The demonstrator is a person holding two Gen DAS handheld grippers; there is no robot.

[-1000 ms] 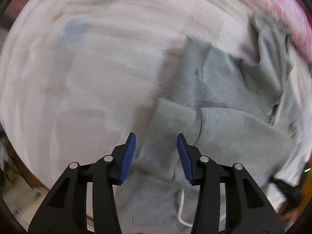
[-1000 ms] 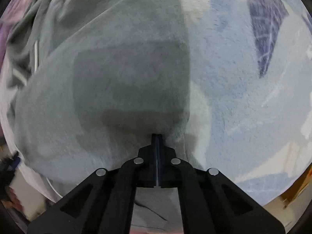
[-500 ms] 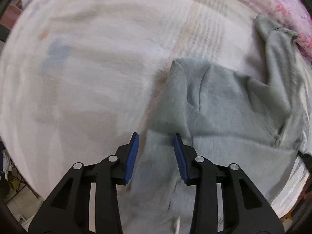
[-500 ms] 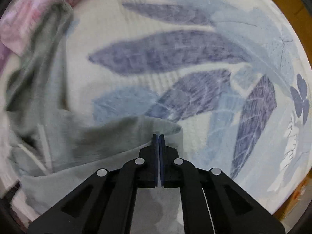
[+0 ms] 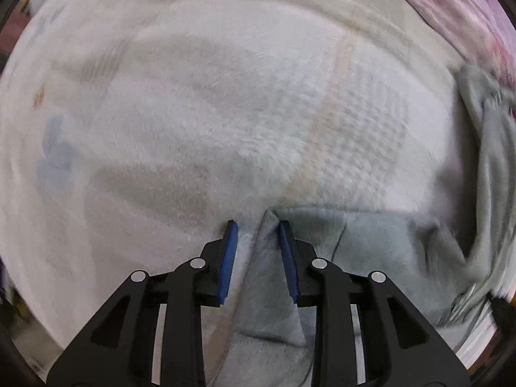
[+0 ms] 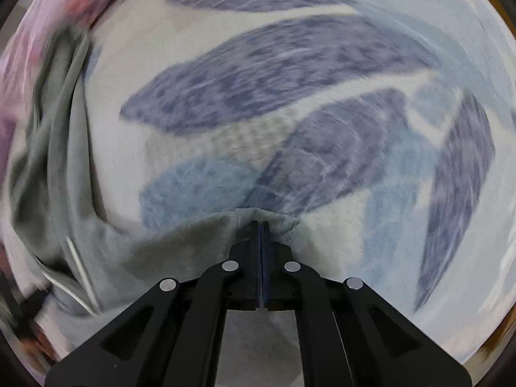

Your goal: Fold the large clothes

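Observation:
A grey fleece garment [image 5: 371,245] lies on a white blanket, spread to the right in the left wrist view. My left gripper [image 5: 256,229] is open, its blue pads either side of a raised corner of the garment. In the right wrist view the same garment [image 6: 80,225] runs along the left and bottom. My right gripper [image 6: 260,225] is shut on the garment's edge, which bunches around the tips. A white drawstring [image 6: 77,258] shows at lower left.
The white fleece blanket [image 5: 193,129] covers the surface; in the right wrist view it carries large blue and purple leaf prints [image 6: 274,74]. A pink patterned cloth [image 5: 458,9] lies along the far right edge, and shows at the upper left of the right wrist view [image 6: 42,32].
The left gripper has moved forward to the garment's corner and narrowed its opening. The right gripper, still shut on the garment, has pulled it over so the leaf-print blanket shows.

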